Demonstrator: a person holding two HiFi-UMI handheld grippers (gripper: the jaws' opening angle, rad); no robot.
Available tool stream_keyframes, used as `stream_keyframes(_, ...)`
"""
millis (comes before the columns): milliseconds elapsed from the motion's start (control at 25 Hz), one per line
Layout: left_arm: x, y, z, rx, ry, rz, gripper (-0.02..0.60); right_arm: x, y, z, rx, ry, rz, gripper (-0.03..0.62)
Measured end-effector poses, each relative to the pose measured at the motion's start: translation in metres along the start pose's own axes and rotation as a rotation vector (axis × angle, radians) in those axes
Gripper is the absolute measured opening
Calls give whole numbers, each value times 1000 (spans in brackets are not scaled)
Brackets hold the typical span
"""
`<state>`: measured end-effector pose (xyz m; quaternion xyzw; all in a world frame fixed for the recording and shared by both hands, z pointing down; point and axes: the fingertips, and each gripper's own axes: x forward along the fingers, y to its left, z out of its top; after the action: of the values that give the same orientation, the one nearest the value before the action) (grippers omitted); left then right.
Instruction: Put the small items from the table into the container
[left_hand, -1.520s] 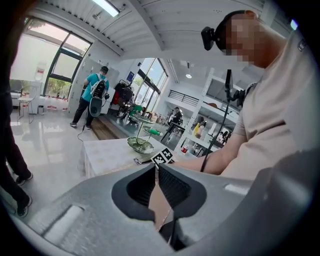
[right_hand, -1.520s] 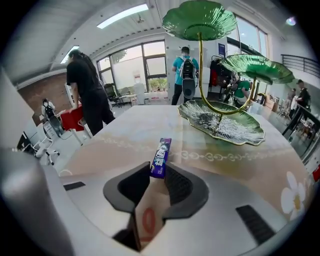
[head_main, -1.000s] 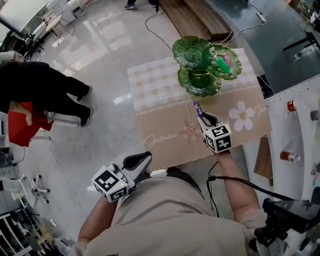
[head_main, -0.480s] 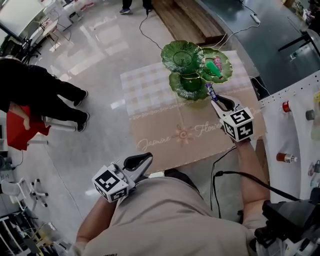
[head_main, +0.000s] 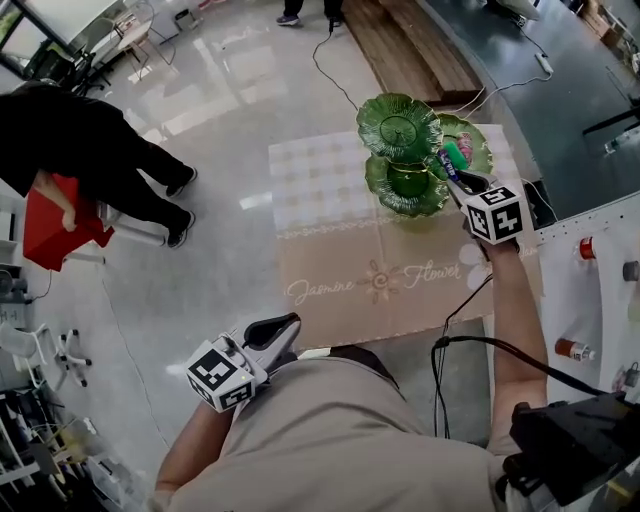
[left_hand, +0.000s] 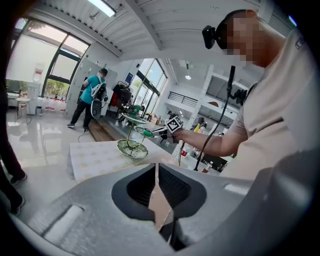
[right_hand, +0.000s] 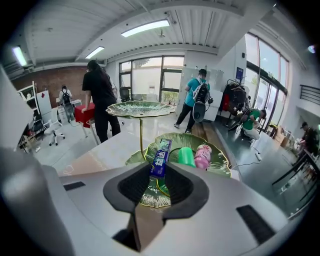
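A green tiered stand with three leaf-shaped dishes (head_main: 405, 190) stands at the far end of the table (head_main: 340, 250). My right gripper (head_main: 453, 173) is shut on a thin blue pack (right_hand: 160, 157) and holds it over the stand's right dish (right_hand: 222, 167). A green item (right_hand: 186, 156) and a pink item (right_hand: 202, 156) lie in that dish. The top dish (right_hand: 140, 109) rises on a thin stem behind. My left gripper (head_main: 288, 324) hangs off the table's near edge beside my torso, jaws together with nothing in them (left_hand: 157, 167).
A person in black bends over a red object (head_main: 55, 225) on the floor at the left. A white pegboard shelf with small bottles (head_main: 585, 245) borders the table's right side. A black cable (head_main: 445, 330) trails from my right arm. A wooden platform (head_main: 400, 40) lies beyond the table.
My right gripper has carried the blue pack from the middle of the table up and away to the stand's right dish. The left gripper has stayed put.
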<state>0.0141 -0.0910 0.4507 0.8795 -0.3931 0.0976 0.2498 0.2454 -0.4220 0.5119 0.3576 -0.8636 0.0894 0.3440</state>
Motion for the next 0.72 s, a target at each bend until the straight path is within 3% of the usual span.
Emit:
stream_keyframes(400,-10,2,-9,-38,-1,37,18,21,-5,-5,16,92,43,106)
stream_keyframes(720,-28,0,-9,-22,-18,5,17,-5,3,2,70,32,-2,170)
